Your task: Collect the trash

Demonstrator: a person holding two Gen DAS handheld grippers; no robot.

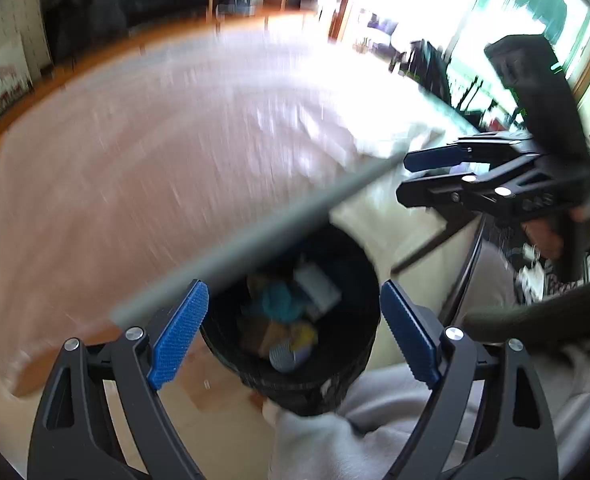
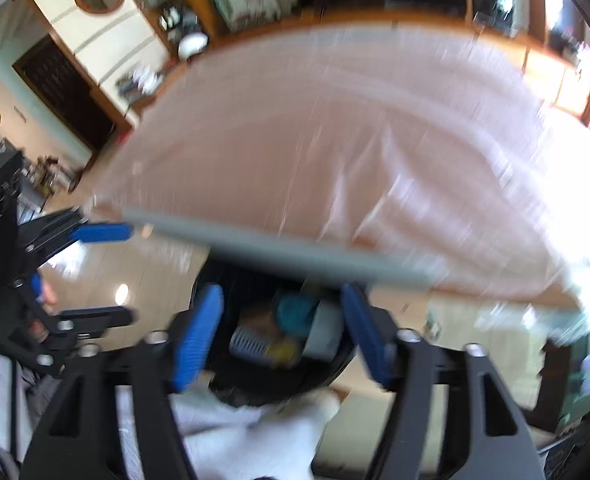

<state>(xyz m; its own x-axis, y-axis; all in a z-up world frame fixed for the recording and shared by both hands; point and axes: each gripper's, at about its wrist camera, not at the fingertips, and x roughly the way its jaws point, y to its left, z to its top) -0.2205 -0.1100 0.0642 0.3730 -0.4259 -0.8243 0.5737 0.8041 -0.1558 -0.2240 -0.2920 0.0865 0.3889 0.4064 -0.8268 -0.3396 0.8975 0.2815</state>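
Trash (image 1: 291, 320) lies inside a black bin (image 1: 359, 272) standing on the floor (image 1: 199, 408), partly under the grey edge of the table (image 1: 135, 168), which carries a pink cloth. Contents are blurred: a teal item, a ribbed grey cup (image 2: 251, 342), a yellow piece, a pale box. The left hand-held gripper (image 1: 295, 332) hangs above the bin, jaws spread, holding nothing. The right hand-held gripper (image 2: 281, 332) likewise stands over the bin, jaws apart and empty.

Home: clothed table (image 1: 155, 160), cabinets (image 2: 107, 32).
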